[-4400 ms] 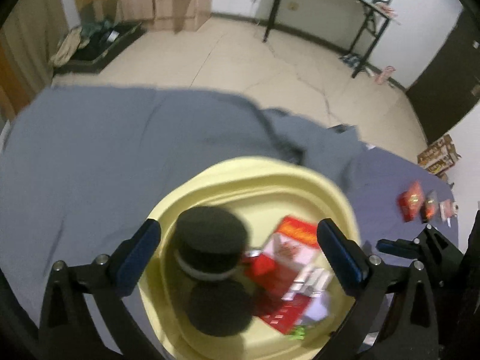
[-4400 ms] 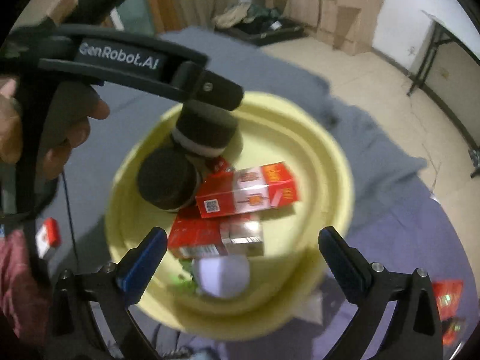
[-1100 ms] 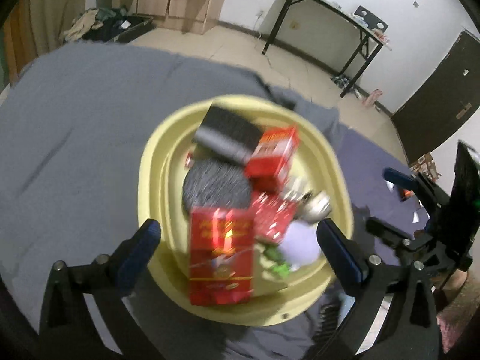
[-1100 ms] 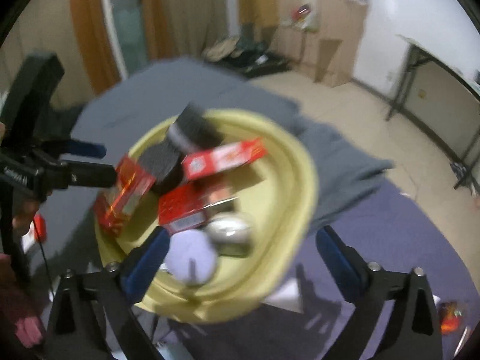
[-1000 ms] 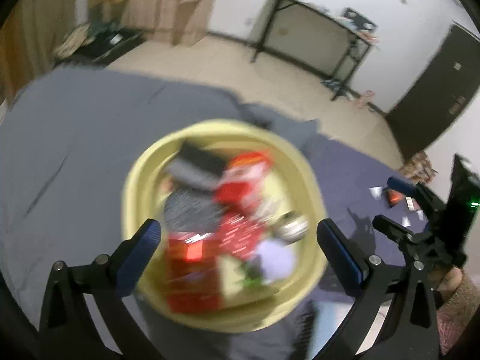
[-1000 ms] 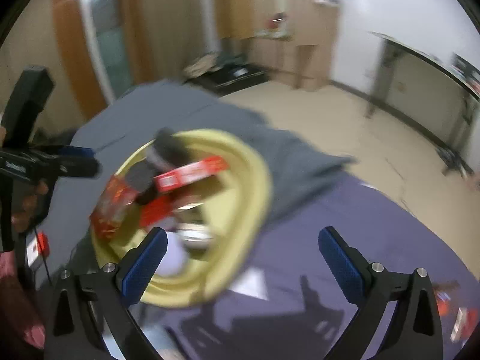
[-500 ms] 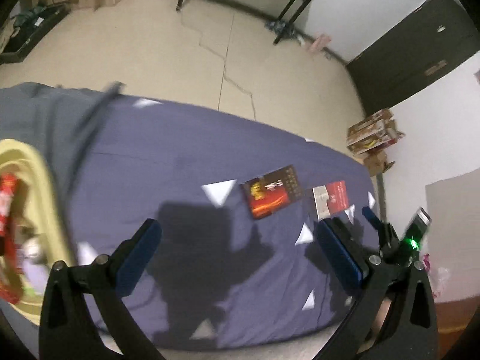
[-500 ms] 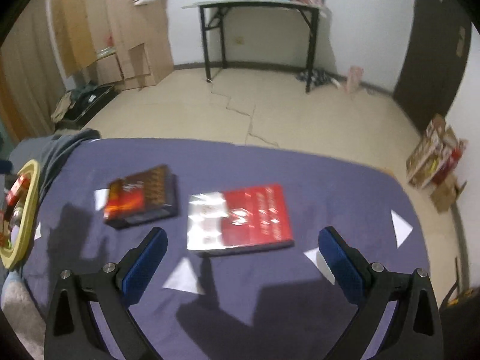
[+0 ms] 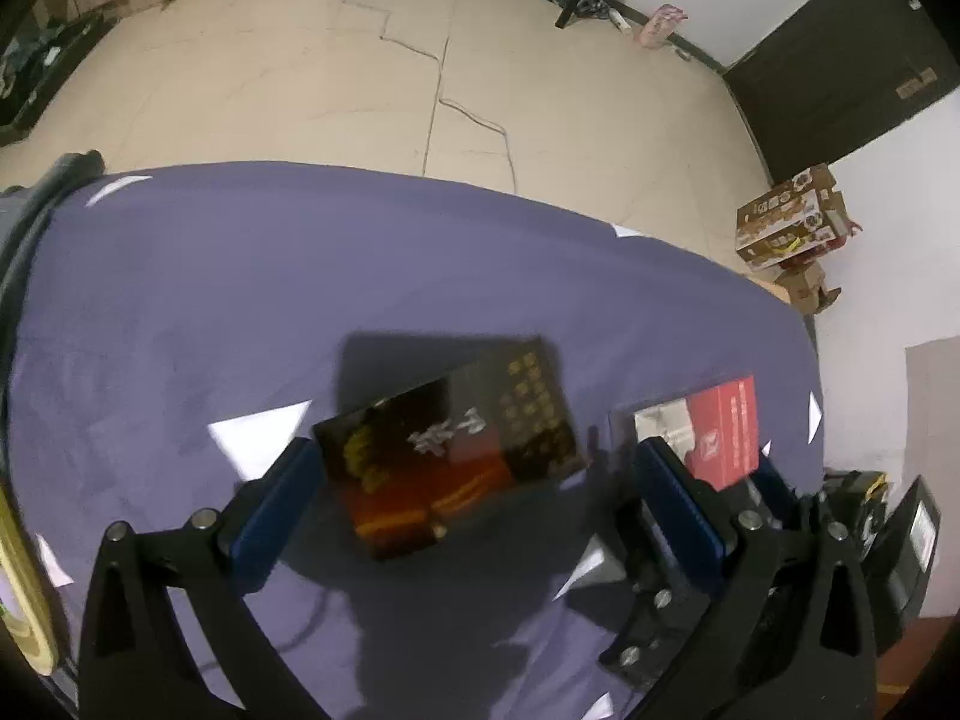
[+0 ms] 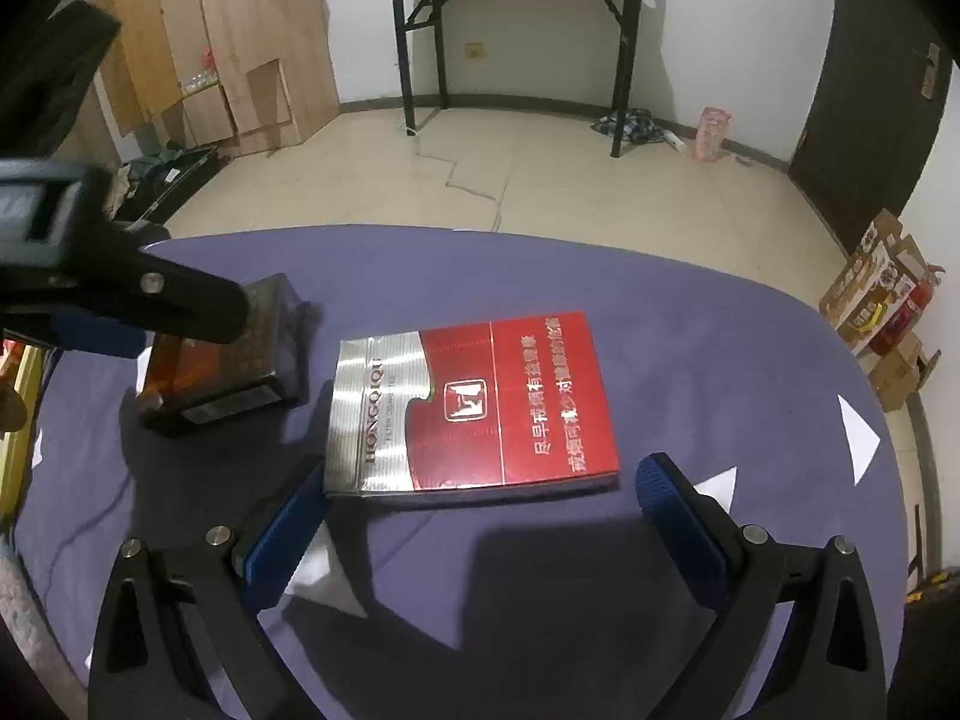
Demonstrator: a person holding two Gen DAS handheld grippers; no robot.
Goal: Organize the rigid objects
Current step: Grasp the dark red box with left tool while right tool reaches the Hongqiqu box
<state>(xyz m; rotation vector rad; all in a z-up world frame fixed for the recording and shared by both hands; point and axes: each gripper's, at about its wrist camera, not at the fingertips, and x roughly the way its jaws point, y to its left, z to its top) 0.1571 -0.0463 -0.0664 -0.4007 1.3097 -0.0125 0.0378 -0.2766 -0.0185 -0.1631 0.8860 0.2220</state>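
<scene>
A dark brown and orange box lies on the purple cloth, between the wide-apart fingers of my open left gripper. To its right lies a flat red and silver box, partly behind the right finger. In the right wrist view the same red and silver box lies just ahead of my open right gripper, and nothing sits between the fingers. The dark box is to its left, partly hidden by the left gripper's black arm.
A yellow basin's rim shows at the far left edge. The purple cloth ends at a curved edge, with tiled floor beyond. A black-legged table, cardboard boxes and a dark door stand around the room.
Both grippers swung away from the yellow basin of boxes and moved in close over the two boxes on the purple cloth. Both stayed open.
</scene>
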